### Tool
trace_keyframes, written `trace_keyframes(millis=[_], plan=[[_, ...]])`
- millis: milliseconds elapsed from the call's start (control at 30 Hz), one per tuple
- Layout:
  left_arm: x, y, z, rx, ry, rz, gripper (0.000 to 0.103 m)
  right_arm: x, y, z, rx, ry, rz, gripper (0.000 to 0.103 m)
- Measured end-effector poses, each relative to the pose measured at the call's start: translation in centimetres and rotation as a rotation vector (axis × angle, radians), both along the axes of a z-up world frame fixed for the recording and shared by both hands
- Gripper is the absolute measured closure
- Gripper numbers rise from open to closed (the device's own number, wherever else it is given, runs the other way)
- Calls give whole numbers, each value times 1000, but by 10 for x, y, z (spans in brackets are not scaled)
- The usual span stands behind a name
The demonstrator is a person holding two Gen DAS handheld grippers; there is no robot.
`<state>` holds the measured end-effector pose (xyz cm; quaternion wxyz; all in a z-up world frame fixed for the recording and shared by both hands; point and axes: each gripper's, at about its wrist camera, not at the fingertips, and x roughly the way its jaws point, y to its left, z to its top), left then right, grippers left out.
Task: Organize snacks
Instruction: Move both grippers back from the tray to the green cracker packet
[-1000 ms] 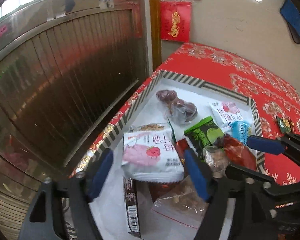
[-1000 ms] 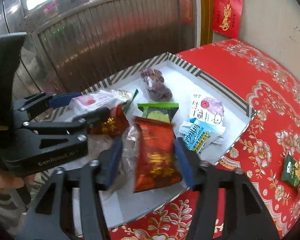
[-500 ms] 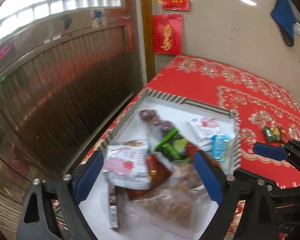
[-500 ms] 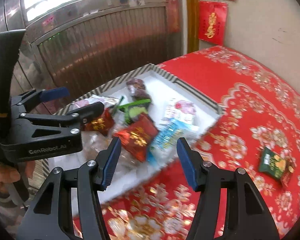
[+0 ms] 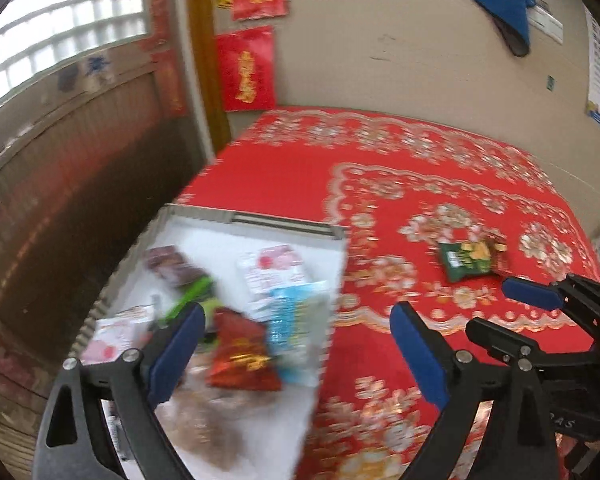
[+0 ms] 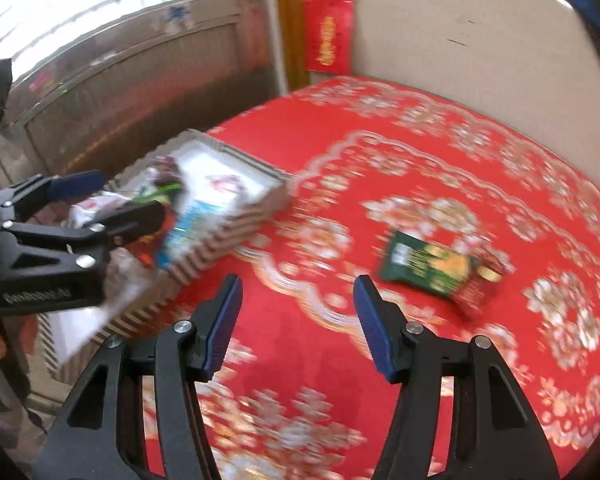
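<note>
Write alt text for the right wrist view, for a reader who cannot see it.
The right claw, open and empty, points down at a red patterned tablecloth where a green snack packet lies loose. At left, the left claw hangs over a striped-edged tray filled with snack packets.

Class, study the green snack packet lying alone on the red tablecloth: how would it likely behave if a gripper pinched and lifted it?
The green snack packet lies flat and thin, so it is probably light and floppy. Its film wrapper may crinkle or slip between the pads. It seems unlikely to roll on the red patterned tablecloth.
</note>
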<state>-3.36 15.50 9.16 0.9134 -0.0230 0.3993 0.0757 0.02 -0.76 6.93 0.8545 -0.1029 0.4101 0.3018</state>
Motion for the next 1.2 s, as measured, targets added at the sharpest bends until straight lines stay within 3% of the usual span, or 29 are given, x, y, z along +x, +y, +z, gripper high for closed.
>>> trace_keyframes(millis=[267,533,633,767,900,1067,1200], plan=[[48,-46,-10,-51,88,-79,8,26,-77,-20,-35,48,-137,45],[99,-98,-29,-83,157,-197,8,45,-122,-30,-27,69,-203,45],[118,-115,-36,-20,184,-289,8,49,-132,-33,-29,73,-217,45],[129,-129,-45,51,229,-510,8,50,-144,-34,-21,82,-225,45],[136,-141,-53,132,257,-671,8,55,-148,-34,-17,83,-230,45],[140,-155,-67,211,278,-816,8,73,-147,-39,17,131,-257,45],[146,-166,-70,203,271,-888,7,88,-145,-42,72,173,-303,45]])
